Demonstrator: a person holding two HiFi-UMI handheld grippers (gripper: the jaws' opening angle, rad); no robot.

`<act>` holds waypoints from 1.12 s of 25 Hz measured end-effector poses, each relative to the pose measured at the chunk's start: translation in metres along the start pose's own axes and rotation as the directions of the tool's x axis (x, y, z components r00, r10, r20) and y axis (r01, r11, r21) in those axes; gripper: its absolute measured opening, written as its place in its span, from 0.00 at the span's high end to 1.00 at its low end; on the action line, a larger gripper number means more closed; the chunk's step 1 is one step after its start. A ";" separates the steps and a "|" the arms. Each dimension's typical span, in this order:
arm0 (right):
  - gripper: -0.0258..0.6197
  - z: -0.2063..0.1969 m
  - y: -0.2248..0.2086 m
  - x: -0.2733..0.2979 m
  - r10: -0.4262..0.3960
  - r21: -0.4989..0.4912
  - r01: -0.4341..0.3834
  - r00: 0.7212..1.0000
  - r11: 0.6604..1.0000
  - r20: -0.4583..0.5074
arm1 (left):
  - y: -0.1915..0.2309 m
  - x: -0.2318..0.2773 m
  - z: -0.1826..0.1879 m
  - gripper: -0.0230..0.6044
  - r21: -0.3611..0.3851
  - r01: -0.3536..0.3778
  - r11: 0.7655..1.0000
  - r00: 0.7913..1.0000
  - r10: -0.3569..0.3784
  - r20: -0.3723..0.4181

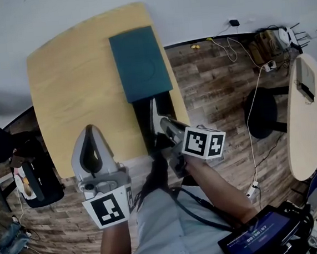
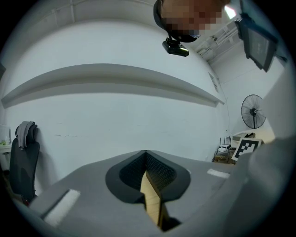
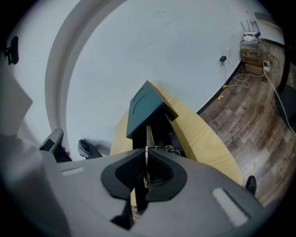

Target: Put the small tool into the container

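Step in hand: carrying the small item to the box, drop not yet made. The right tool (image 3: 146,150) was clenched on a thin metal piece (image 3: 147,134), which stuck out past the tips and pointed towards the black container (image 1: 159,109). What kind of implement it was could not be told; it showed only as a narrow sliver, edge on.

The container sat at the near edge of the wooden table (image 1: 75,76), with a teal lid (image 1: 140,64) pushed back over its far end and the dark near part open. In the head view the right tool hung over that open part. Whether the piece had already passed below the rim was unclear.

The left tool (image 2: 145,153) was clenched on nothing, raised off to the left and aimed at the white wall, taking no part.

Next move, as judged: lower the tip a bit further into the dark opening, keep clear of the lid edge and the side walls, then part the jaws so the piece falls inside. Being thin, it might cling to a pad or catch on the rim, so a low release looks safer.
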State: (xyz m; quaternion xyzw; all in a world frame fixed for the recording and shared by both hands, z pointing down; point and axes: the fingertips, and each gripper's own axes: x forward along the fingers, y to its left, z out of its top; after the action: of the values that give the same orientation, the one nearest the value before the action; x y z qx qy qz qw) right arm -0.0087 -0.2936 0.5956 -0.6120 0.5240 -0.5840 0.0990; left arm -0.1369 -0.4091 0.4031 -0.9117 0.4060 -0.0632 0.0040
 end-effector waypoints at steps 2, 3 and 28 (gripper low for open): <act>0.95 0.000 0.002 -0.002 -0.003 0.002 0.003 1.000 1.000 -0.001 | 0.002 -0.003 0.004 0.95 0.005 -0.002 1.000 1.000 0.002 -0.001; 0.95 -0.001 0.003 -0.003 -0.004 0.000 0.004 1.000 1.000 -0.001 | 0.002 -0.005 0.005 0.95 0.007 -0.003 1.000 1.000 0.003 -0.002; 0.94 0.006 0.009 0.022 -0.022 -0.106 0.021 1.000 0.994 -0.010 | 0.028 -0.005 0.006 0.95 0.018 -0.048 0.999 0.999 0.048 -0.018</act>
State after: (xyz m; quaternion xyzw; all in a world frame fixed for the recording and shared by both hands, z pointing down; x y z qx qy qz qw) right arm -0.0136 -0.3177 0.6003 -0.6186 0.5483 -0.5599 0.0572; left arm -0.1606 -0.4244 0.3950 -0.9010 0.4271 -0.0749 0.0099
